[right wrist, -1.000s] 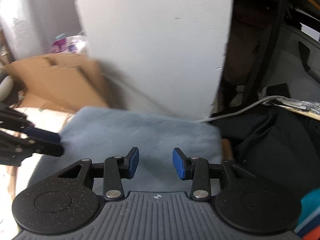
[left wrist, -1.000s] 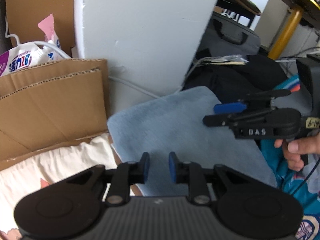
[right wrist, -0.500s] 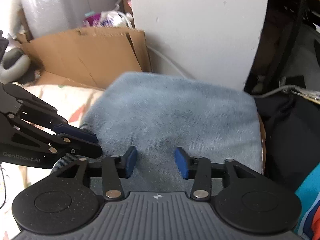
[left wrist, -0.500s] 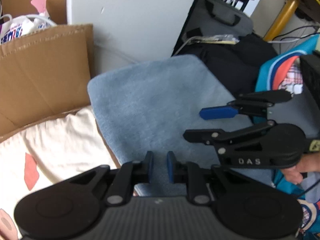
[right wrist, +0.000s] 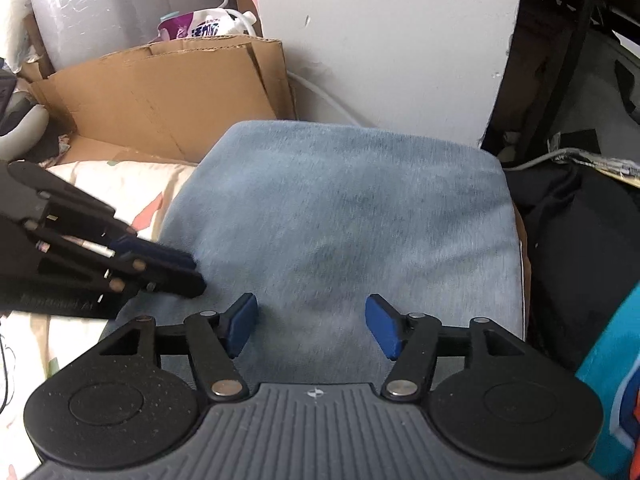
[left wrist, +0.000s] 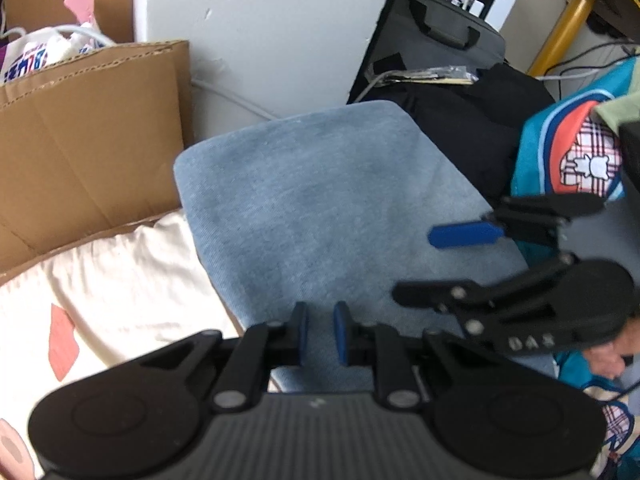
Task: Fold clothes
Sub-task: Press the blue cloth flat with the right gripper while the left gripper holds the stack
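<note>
White pillar (left wrist: pixel 272 32), flattened cardboard (left wrist: pixel 88 128) leaning just left of it, printed bag (right wrist: pixel 204 28) behind the cardboard, grey case (left wrist: pixel 436 40) and yellow leg (left wrist: pixel 560 28) right of the pillar.

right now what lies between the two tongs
Only bare folded blue fleece cloth lies between the left tongs and the opening right tongs, in the right wrist view.

The soft, fuzzy light-blue cloth (right wrist: pixel 344 216) lies flat, folded into a neat rectangle with rounded corners, maybe resting on cardboard.
</note>
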`<state>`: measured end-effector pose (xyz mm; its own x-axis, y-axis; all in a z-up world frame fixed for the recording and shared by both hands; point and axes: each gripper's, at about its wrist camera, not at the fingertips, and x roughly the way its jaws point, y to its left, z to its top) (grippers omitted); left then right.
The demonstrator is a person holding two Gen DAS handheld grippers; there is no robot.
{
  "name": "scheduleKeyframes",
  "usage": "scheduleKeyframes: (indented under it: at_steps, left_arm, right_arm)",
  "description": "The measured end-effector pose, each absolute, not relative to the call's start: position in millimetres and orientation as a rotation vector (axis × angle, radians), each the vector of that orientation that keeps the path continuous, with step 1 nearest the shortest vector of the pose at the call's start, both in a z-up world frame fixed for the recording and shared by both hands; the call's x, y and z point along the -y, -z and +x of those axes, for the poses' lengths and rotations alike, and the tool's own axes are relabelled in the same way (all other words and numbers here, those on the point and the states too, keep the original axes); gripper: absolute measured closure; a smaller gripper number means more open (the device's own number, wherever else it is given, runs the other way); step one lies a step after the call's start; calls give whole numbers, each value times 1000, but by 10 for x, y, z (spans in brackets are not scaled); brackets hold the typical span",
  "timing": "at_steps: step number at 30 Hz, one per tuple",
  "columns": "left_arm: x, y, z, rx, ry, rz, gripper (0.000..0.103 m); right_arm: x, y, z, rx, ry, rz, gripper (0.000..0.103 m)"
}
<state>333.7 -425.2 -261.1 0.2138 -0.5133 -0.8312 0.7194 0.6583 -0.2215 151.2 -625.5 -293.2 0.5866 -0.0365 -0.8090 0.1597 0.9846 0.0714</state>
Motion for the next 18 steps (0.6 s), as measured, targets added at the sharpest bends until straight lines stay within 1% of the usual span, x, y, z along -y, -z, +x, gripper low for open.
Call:
scheduleKeyframes:
  at_steps: [9, 14, 16, 18]
  left_arm:
    - [4248, 2627, 3331, -1026, 889, 255, 90]
    - [4253, 2628, 3312, -1007, 892, 297, 95]
    - [4260, 2612, 3282, -993, 891, 329, 98]
    - [4253, 2583, 3230, -967, 904, 352, 99]
  right_arm:
    - [6208, 2910, 1145, -942, 119, 146, 38]
    - [6231, 2863, 988, -961, 132, 123, 38]
    - [6244, 2863, 899, -977, 147, 95, 38]
    - [6266, 2869, 797, -990, 161, 89, 38]
